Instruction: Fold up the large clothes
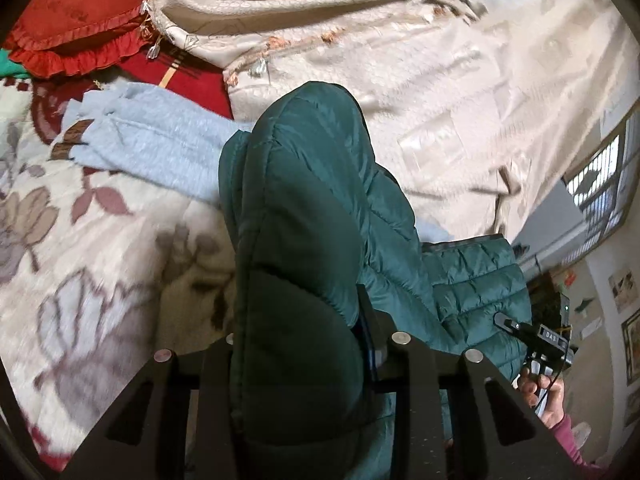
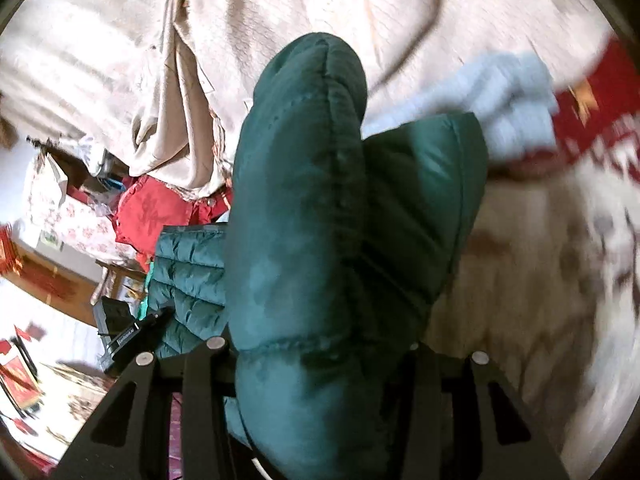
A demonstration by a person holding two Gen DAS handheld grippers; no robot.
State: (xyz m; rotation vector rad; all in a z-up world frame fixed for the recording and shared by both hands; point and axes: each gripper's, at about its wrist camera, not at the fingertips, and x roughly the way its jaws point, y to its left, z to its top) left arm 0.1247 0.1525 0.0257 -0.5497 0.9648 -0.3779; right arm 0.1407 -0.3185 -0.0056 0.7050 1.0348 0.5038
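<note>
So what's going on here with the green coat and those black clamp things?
A person is folding a dark green puffer jacket over a bed, using two handheld grippers rather than bare hands. The left gripper and the right gripper are each clamped on a thick bunch of the jacket, lifted above the floral blanket. A pale blue garment lies on the bed behind it. The fold isn't finished.

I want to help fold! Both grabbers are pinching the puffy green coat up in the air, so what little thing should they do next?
Probably lower the green coat flat onto the flowered blanket: left gripper and right gripper hold it bunched and hanging.
</note>
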